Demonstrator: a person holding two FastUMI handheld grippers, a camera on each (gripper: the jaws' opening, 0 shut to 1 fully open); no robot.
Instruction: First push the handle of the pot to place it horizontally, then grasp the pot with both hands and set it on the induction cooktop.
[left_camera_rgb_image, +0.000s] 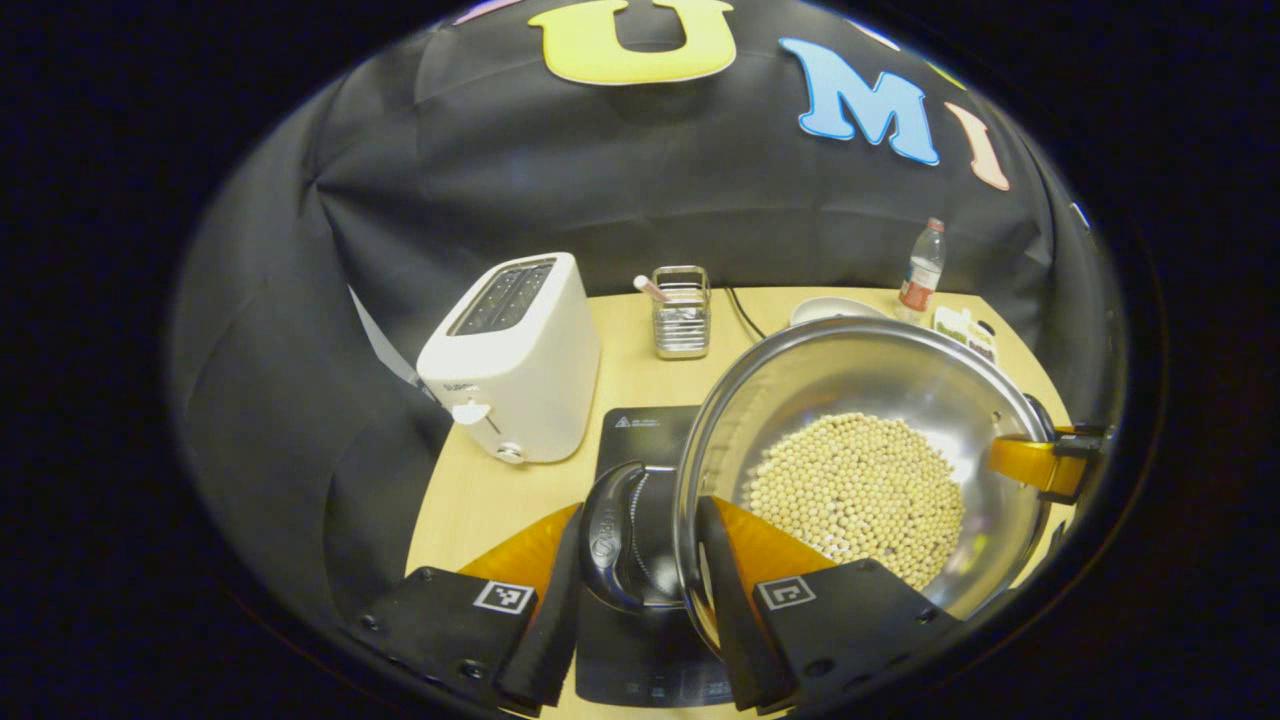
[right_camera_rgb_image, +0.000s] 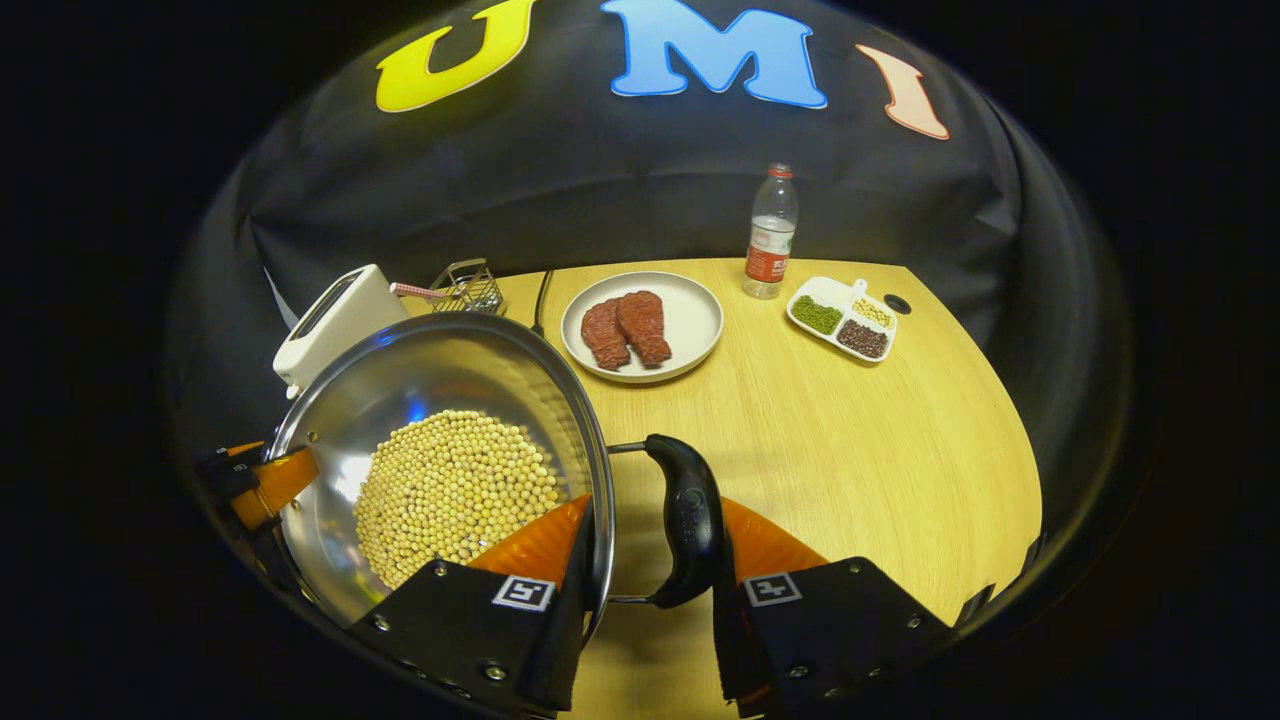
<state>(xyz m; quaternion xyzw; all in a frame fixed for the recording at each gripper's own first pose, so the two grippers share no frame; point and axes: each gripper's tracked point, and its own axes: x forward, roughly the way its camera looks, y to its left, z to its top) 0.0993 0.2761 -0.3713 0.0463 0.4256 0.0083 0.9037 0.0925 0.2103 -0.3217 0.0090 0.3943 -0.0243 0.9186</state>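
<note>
In the left gripper view, the left gripper has its two black fingers on either side of one black loop handle of the shiny steel pot, one finger outside the loop and the other against the inside of the pot wall; they look closed on the handle and rim together. In the right gripper view, the right gripper straddles the opposite black loop handle the same way, one finger inside the rim and one outside the handle, narrow and seemingly clamped.

The pot carries a thick layer of pale round beans and sits over the black induction cooktop, which lies under its left side. Whether the base rests on the glass or hangs just above it cannot be told.

The risk is tilt. If one hand lowers or lets go before the other, the beans could slide to one side and the pot could rock or land off-centre. The slim handles might also twist between the fingers.

Much of the cooktop is covered by the pot, and its controls are too dim to make out. Beyond it stand a white two-slot toaster and a small wire rack. Farther off on the wooden table are a white plate with two reddish-brown pieces, a divided white dish of small grains and a clear plastic bottle.
</note>
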